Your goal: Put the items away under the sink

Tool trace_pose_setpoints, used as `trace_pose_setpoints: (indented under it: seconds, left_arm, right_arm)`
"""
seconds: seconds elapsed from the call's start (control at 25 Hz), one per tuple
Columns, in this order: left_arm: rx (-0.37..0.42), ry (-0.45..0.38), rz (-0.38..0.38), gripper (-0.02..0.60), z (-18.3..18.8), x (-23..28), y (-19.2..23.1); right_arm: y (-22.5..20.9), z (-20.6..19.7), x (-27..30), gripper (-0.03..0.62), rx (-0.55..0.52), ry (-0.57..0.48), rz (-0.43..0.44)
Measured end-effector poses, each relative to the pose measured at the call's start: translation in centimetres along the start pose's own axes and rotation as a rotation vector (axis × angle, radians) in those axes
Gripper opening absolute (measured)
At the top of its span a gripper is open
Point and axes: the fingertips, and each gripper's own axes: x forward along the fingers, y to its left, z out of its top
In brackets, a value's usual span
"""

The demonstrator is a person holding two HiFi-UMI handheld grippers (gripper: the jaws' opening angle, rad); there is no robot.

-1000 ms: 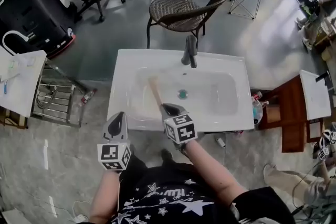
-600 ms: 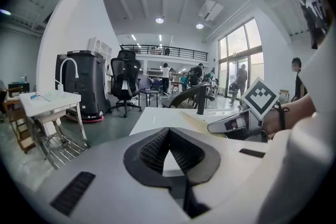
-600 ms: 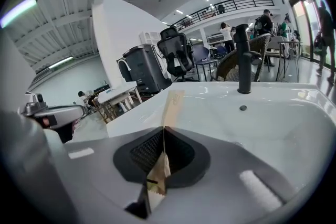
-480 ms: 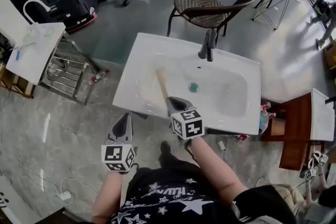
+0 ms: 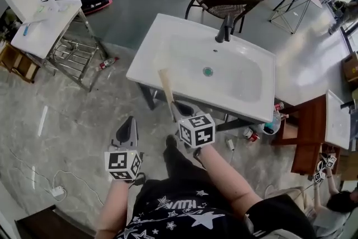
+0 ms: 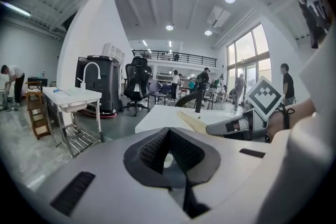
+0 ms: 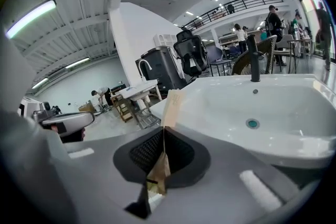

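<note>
Right claw (image 7: 163, 136) pinches tan strip (image 7: 172, 107), possibly paper; head view hides grip.

L gripper (image 5: 128, 123) low by torso, jaws together, R gripper (image 5: 179, 112) fwd, jaws clamped on tan strip (image 5: 166, 89)

Open marble floor (image 5: 67, 137) fills the lower left. At centre the white sink (image 5: 151, 59) overhangs dark frame legs (image 5: 148, 98), a wooden stick (image 5: 165, 89) crossing its near rim; bottles (image 5: 253, 135) and a wooden cabinet (image 5: 305, 131) crowd the right.
</note>
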Motion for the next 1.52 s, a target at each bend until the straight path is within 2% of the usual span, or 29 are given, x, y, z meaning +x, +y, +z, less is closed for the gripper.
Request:
trace_pose_setpoints:
  seconds: [0.2, 0.44, 0.72, 0.88, 1.0, 1.2, 1.32, 1.52]
  left_arm:
    - [0.0, -0.017, 0.025, 0.009, -2.1, -7.0, -0.8]
    - [-0.031, 0.019, 0.032, 0.009, -7.2, -14.6, -3.8]
    - [-0.026, 0.061, -0.054, 0.009, -12.4, -18.5, -8.8]
    - [-0.033, 0.083, -0.095, 0.009, -14.5, -18.0, -10.5]
    - [-0.03, 0.102, -0.11, 0.009, -16.2, -17.0, -11.1]
    - [-0.036, 0.119, -0.082, 0.009, -19.0, -13.4, -11.4]
    - [-0.055, 0.129, -0.072, 0.009, -21.2, -10.8, -11.7]
    - [-0.083, 0.132, -0.061, 0.009, -24.4, -6.9, -11.6]
  right_arm:
    - [3.2, -4.4, -3.6, 0.008, 0.009, 0.006, 0.002]
    - [4.9, -12.2, -10.3, 0.008, 0.017, 0.068, -0.023]
    - [3.2, -21.6, -17.2, 0.008, 0.045, 0.165, -0.115]
    - [0.2, -25.4, -18.4, 0.008, 0.074, 0.217, -0.188]
    - [-2.6, -26.9, -18.3, 0.008, 0.085, 0.204, -0.239]
    - [-7.8, -28.5, -15.0, 0.008, 0.152, 0.163, -0.282]
    - [-11.9, -30.0, -12.8, 0.008, 0.198, 0.14, -0.344]
    - [-18.4, -31.8, -10.1, 0.008, 0.17, 0.145, -0.427]
